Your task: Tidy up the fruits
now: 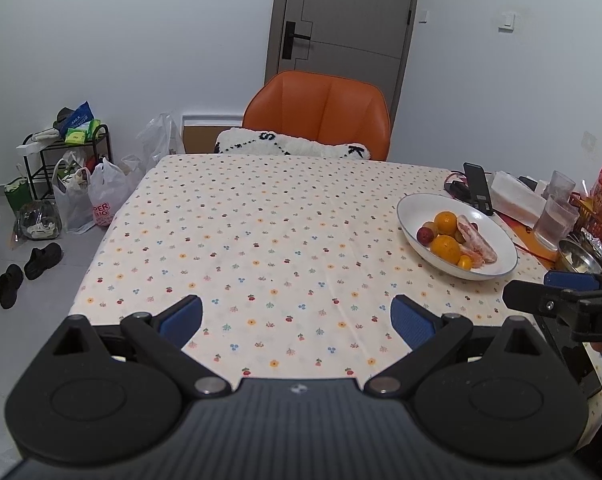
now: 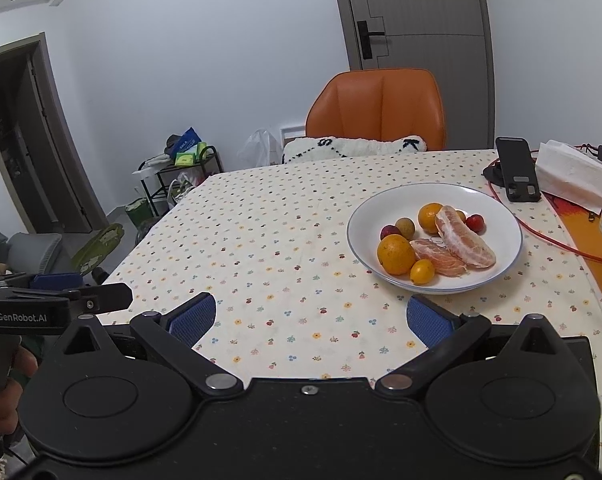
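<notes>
The left gripper (image 1: pixel 297 316) is hovering over the near edge of the worktop (image 1: pixel 261 240), its blue ribbed fingers (image 1: pixel 181 320) spread wide and gripping nothing; the right gripper (image 2: pixel 311 316) is hanging beside it in the same way, its textured blue fingers (image 2: pixel 429 322) wide apart and empty. A thin cloth printed with small flowers and berries is covering the worktop and creasing slightly. The fruits are sitting in a shallow, glossy white plate (image 2: pixel 497 204) with a fine blue rim, toward the worktop's right edge. In it, two round oranges (image 2: pixel 396 254) with dimpled skin are lying against two peeled, pale, pithy citrus segments (image 2: pixel 463 238); a small smooth yellow-orange fruit (image 2: pixel 422 271) is resting at the plate's near side, and two small red fruits (image 2: pixel 390 231) and a dull brownish round one (image 2: pixel 405 227) are lying further back. Beyond the plate a flat black phone (image 2: pixel 517 174) is leaning near folded white tissue (image 2: pixel 573 174). A padded orange chair (image 2: pixel 377 108) is standing at the far edge.
</notes>
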The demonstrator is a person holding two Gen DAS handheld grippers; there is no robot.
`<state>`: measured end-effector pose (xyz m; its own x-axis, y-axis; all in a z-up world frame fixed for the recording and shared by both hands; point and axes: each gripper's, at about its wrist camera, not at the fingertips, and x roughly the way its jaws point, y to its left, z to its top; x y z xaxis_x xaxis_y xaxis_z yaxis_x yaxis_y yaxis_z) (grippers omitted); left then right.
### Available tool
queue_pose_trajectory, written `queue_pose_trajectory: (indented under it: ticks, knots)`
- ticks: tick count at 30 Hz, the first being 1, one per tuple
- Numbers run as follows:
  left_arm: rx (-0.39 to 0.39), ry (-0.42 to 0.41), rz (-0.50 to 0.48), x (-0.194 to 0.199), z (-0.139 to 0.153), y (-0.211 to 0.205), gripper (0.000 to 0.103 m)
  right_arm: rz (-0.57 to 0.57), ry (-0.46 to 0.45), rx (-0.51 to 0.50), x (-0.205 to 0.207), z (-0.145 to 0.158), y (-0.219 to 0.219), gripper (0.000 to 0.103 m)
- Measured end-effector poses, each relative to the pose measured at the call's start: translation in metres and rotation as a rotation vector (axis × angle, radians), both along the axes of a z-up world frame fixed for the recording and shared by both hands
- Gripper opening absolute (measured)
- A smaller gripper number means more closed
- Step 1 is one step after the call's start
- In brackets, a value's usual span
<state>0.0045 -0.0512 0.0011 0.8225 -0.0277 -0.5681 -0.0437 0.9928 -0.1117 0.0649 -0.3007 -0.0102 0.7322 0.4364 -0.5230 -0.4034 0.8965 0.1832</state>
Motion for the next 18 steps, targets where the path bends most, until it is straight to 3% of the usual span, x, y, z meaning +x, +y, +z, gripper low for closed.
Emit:
queue_pose_trajectory:
  ticks: [18]
  knots:
    - [-0.003,-0.003,-0.001,0.0,-0.0005,0.0014,0.099,0.001,-0.007,-0.006,0.0002,0.0019,0.0006,0.103]
